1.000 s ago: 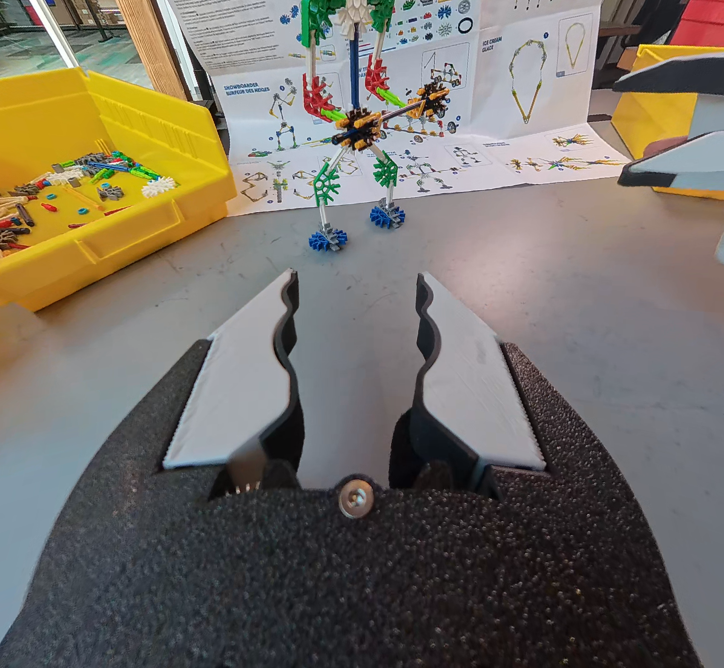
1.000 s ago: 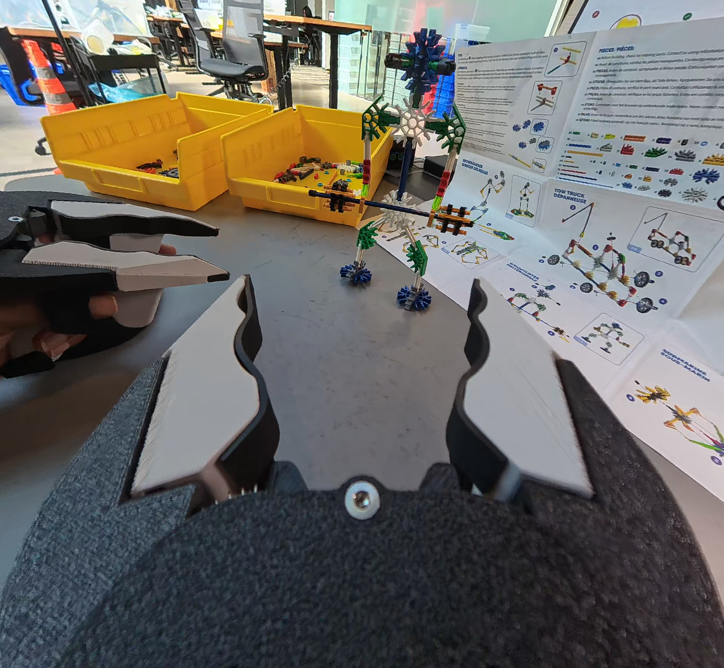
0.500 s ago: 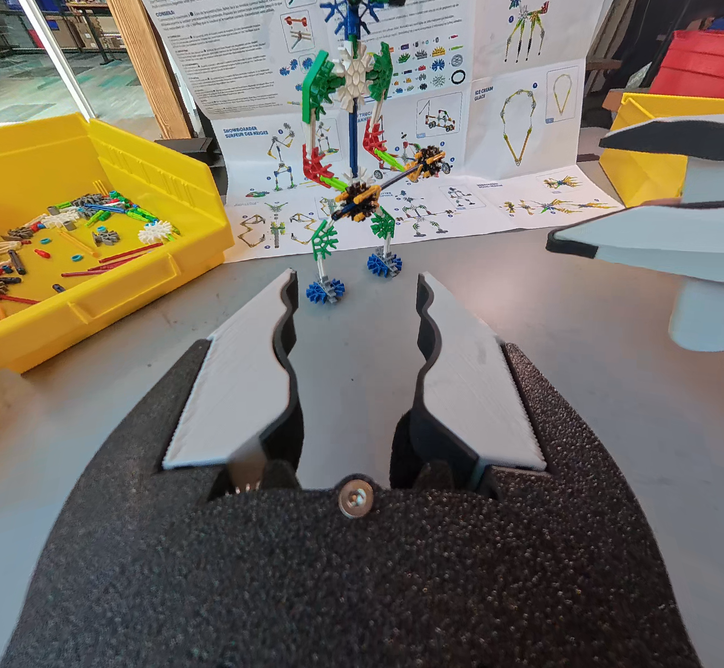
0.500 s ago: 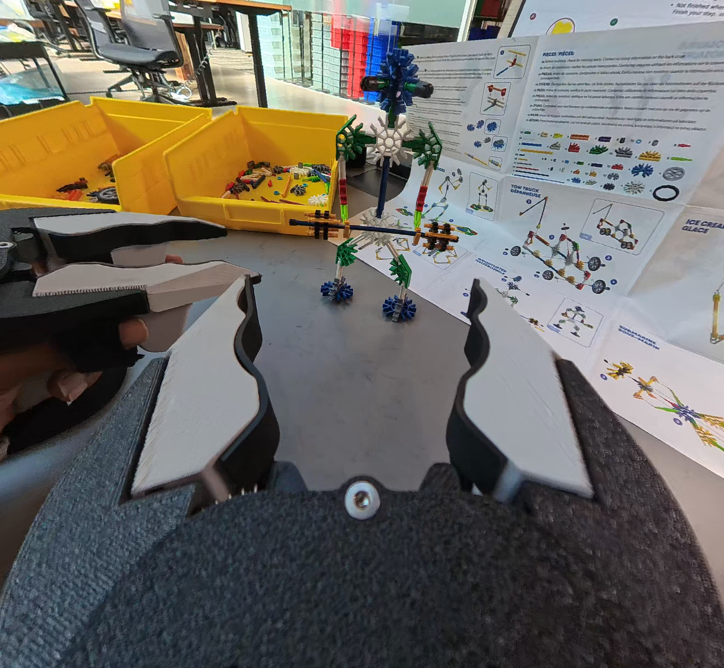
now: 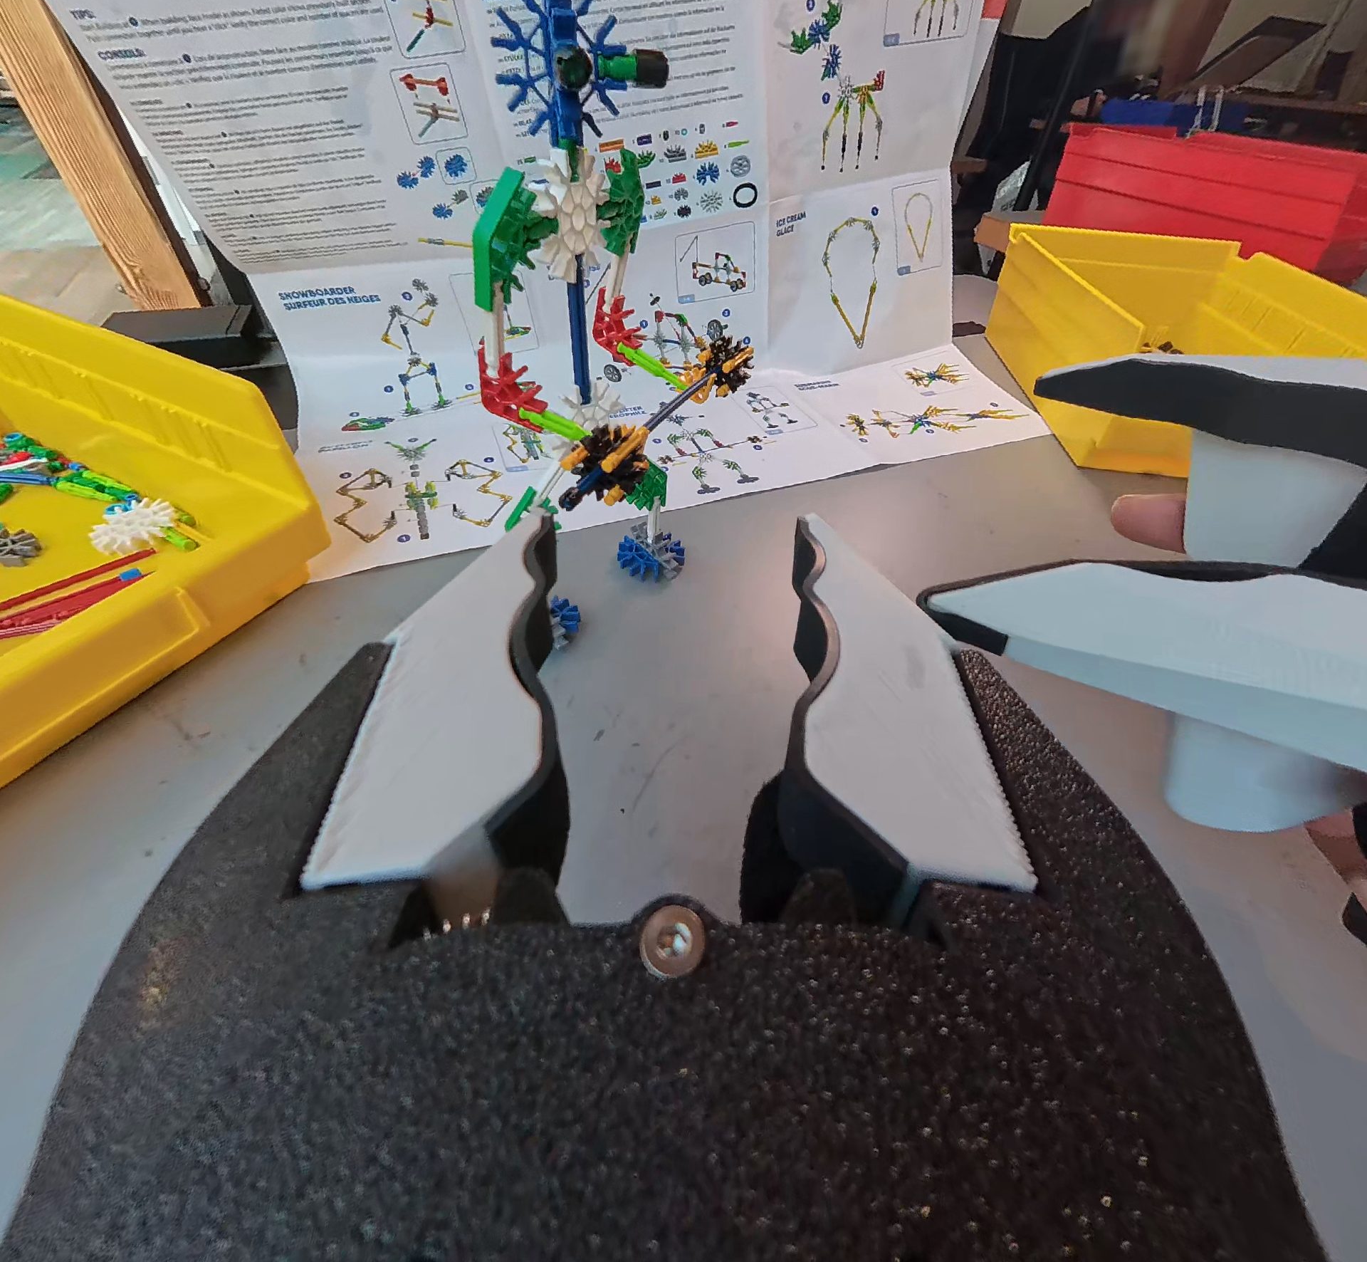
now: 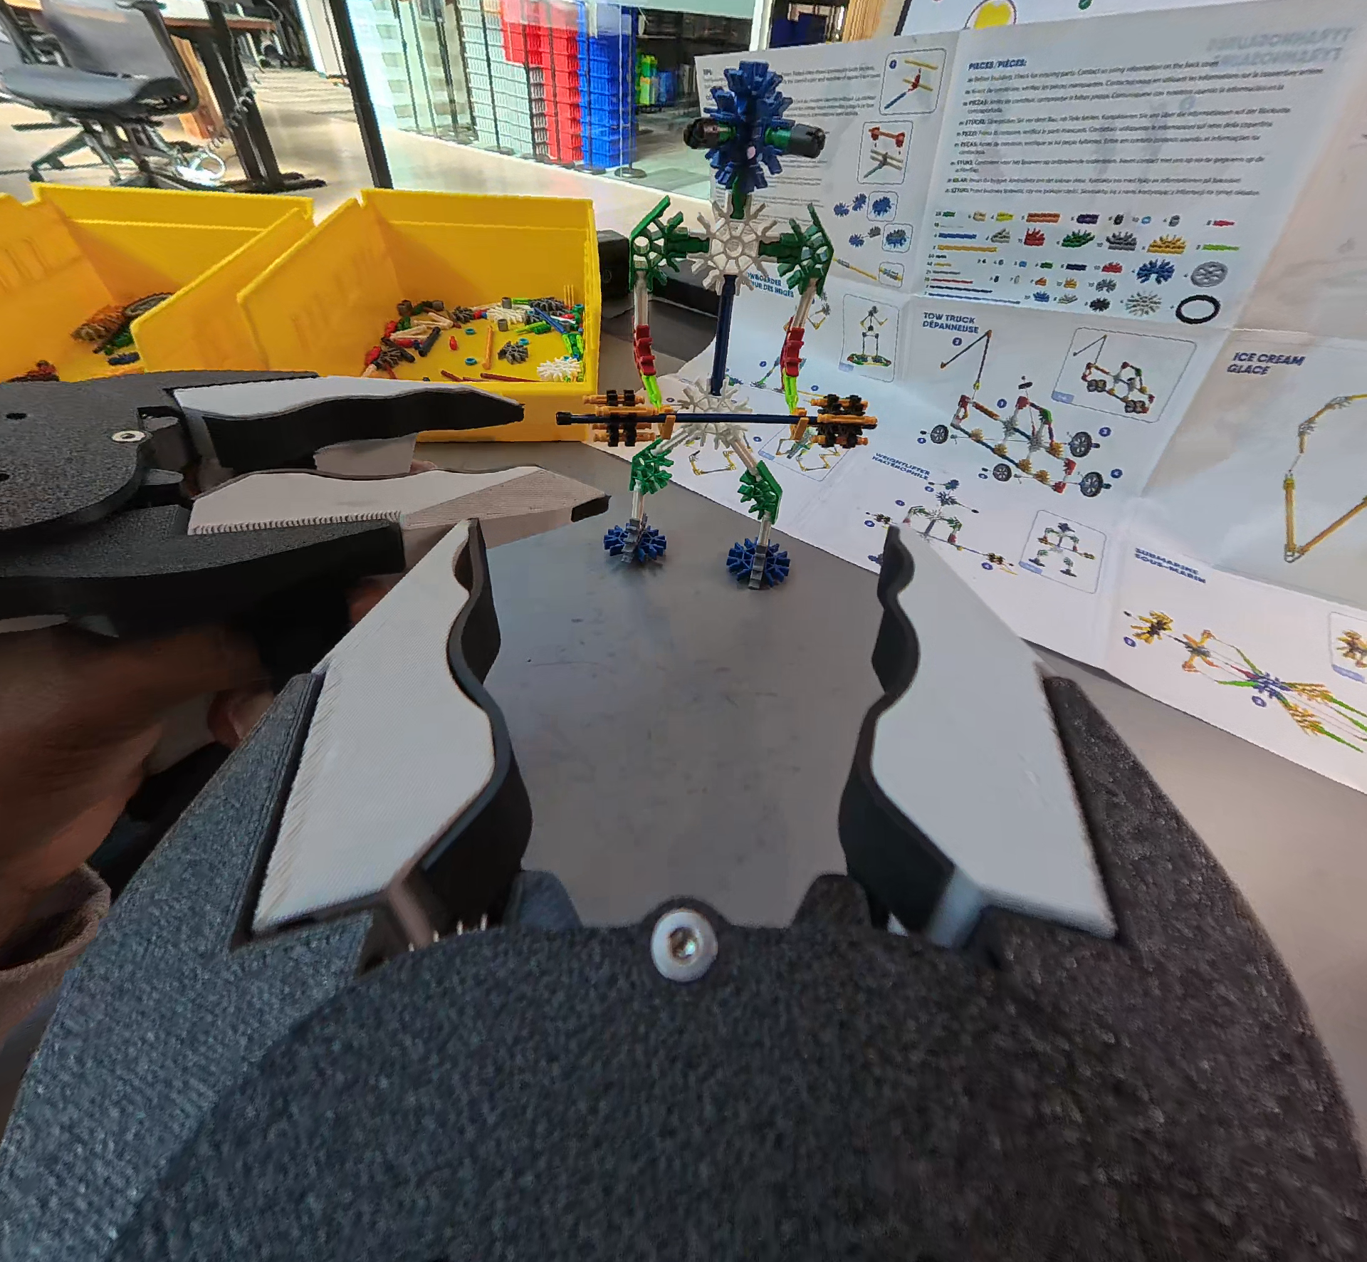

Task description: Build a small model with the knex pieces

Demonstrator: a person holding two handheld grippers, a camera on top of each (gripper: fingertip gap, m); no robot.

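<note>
A stick figure built of plastic rods and toothed connectors (image 6: 728, 368) stands upright on the grey table (image 6: 666, 708), just in front of the unfolded white instruction sheet (image 6: 1109, 338) propped at the table's far edge: blue snowflake head with a green and black cross-peg, white hub chest flanked by green shoulders, red and lime arms, a dark horizontal rod capped with orange-and-black clusters, and two blue gear feet (image 6: 756, 563) planted on the tabletop. My left gripper (image 5: 673, 531) is spread apart and empty, its left finger (image 5: 473, 671) covering one of the figure's feet in the left wrist view; whether it touches I cannot tell. My right gripper (image 6: 677, 538) is wide apart too, holding nothing, just short of the feet. A yellow plastic bin of loose parts (image 6: 444, 309) sits toward the table's far left.
</note>
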